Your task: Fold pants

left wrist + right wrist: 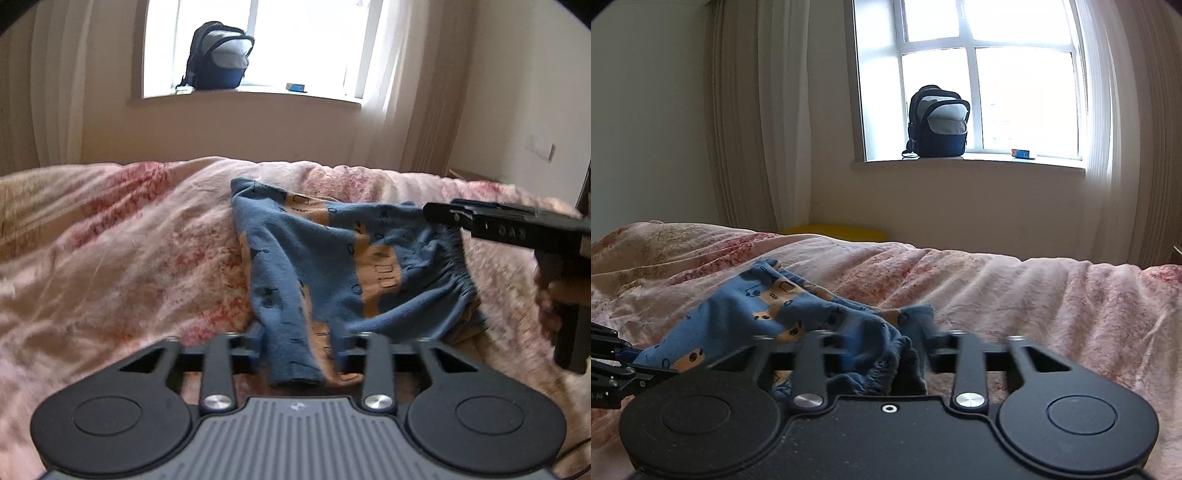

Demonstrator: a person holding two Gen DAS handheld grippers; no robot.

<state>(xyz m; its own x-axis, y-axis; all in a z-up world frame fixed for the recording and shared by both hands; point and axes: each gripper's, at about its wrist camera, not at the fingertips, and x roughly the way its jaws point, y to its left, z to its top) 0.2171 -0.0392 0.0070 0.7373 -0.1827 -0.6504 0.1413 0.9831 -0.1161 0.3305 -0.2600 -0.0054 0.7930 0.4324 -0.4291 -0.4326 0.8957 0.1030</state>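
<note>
Pants (317, 258): small blue pair with tan printed patches, lying crumpled on the bed, roughly at its middle; elastic waistband gathered toward the right side in the left wrist view, one leg end trailing toward the camera.
Bed (110, 251): covered by a wrinkled pink and cream floral quilt that carries the pants.
Left tongs (301, 338): jaws parted, a leg end of the pants lying between them; the fingers stand clear to either side of the cloth and do not press it, so the cloth is released.
Right tongs (877, 338): jaws parted, the gathered waistband bunched between them and spilling toward the camera; blurred, but the fingers do not appear to clamp the fabric.
Right tongs seen from the left wrist view (443, 216): black body reaching in from the right edge, its tip over the waistband corner of the pants; a hand (550, 302) grips the handle below.
Left tongs seen from the right wrist view (646, 373): black tip at the left edge, just beside the near edge of the pants.
Relation: the tongs sit at opposite ends of the pants, the garment spread between them.
Backpack (938, 122): dark, standing on the windowsill behind the bed.
Small box (1021, 153): on the sill, right of the backpack.
</note>
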